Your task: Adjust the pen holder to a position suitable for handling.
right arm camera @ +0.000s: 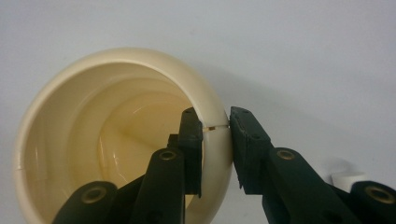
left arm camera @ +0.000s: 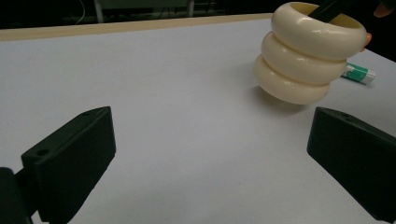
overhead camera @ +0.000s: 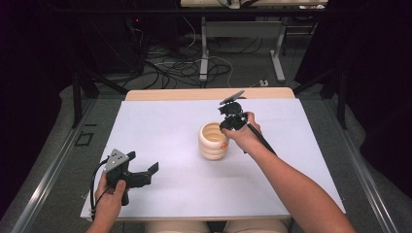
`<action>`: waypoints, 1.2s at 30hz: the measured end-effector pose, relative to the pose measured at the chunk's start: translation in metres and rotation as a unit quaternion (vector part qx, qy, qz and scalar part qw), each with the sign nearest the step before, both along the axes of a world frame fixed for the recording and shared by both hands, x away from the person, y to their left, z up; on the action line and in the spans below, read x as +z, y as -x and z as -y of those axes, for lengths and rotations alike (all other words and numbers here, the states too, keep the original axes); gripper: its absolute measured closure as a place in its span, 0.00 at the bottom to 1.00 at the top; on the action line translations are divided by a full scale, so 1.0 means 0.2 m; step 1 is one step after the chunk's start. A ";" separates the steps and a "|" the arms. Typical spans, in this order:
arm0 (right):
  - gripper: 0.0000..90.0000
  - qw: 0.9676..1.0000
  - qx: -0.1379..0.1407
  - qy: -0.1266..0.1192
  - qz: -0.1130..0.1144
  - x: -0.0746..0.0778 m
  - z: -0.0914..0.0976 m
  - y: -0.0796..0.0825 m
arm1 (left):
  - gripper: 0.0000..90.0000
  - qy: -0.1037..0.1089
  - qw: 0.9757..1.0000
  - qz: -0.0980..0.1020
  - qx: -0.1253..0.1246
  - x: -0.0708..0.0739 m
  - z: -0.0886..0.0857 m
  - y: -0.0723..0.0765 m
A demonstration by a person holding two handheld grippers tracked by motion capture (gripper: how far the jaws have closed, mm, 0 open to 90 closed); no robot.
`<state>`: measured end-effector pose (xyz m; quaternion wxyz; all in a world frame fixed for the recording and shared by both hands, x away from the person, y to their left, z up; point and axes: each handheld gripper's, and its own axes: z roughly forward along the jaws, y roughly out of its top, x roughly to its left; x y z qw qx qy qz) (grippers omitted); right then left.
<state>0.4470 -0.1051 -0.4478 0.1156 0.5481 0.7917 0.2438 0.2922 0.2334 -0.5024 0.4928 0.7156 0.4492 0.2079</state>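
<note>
While lifting: your right tool (right arm camera: 215, 128) pinched the ribbed cream cup's (overhead camera: 213, 141) rim.
Left tool (overhead camera: 145, 174): spread, idle.
Next: you needed steady carrying.

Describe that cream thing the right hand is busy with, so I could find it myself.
Look at the white table; near its middle stands a cream holder shaped like three stacked rings, open on top. The right tongs pinch its rim, one jaw inside. Nothing else there is cream and ribbed.
</note>
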 end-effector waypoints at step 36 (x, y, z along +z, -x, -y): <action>0.81 0.998 0.031 0.002 -0.047 -0.09 0.04 0.13 | 0.01 -0.003 1.000 0.000 0.001 0.00 0.01 0.00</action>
